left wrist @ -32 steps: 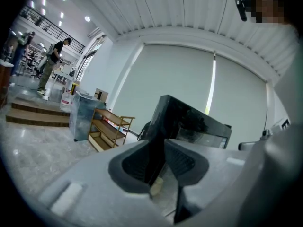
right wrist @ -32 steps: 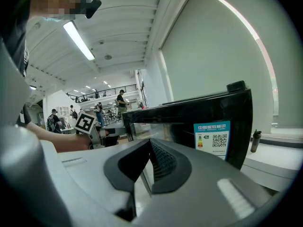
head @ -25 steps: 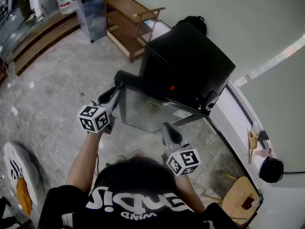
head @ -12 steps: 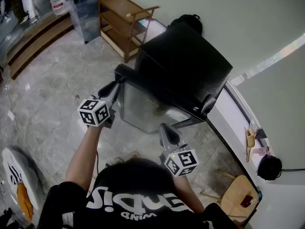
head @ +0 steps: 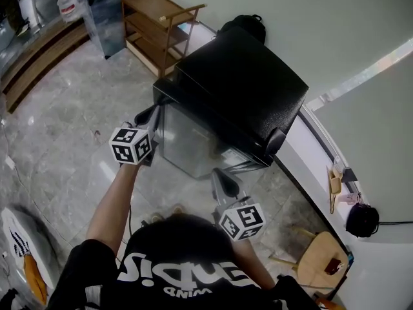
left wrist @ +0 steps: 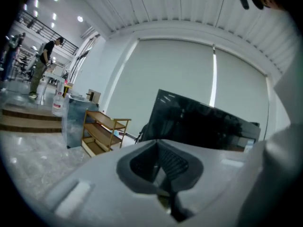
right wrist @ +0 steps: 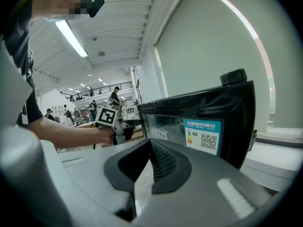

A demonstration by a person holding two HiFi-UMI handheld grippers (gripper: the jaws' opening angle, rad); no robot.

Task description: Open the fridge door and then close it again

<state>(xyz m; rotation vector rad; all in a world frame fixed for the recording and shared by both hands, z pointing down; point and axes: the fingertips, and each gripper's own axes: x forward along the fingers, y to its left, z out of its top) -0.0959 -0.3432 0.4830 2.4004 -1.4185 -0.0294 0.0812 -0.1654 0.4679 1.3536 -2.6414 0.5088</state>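
Fridge door (head: 193, 146): we judge it rigid, glass-fronted, light on right-side hinge; best hold is free left edge. Left tongs (head: 150, 118) just closing, now clenched on nothing. Right tongs (head: 219, 179) clenched, empty.

The grey marble-tile floor (head: 71, 102) carries the black fridge (head: 245, 89), close to the wall. A wooden shelf rack (head: 155, 24) stands near it, and a grey cabinet (head: 106, 11) just beside the rack. A wooden chair (head: 322, 260) stands well apart.
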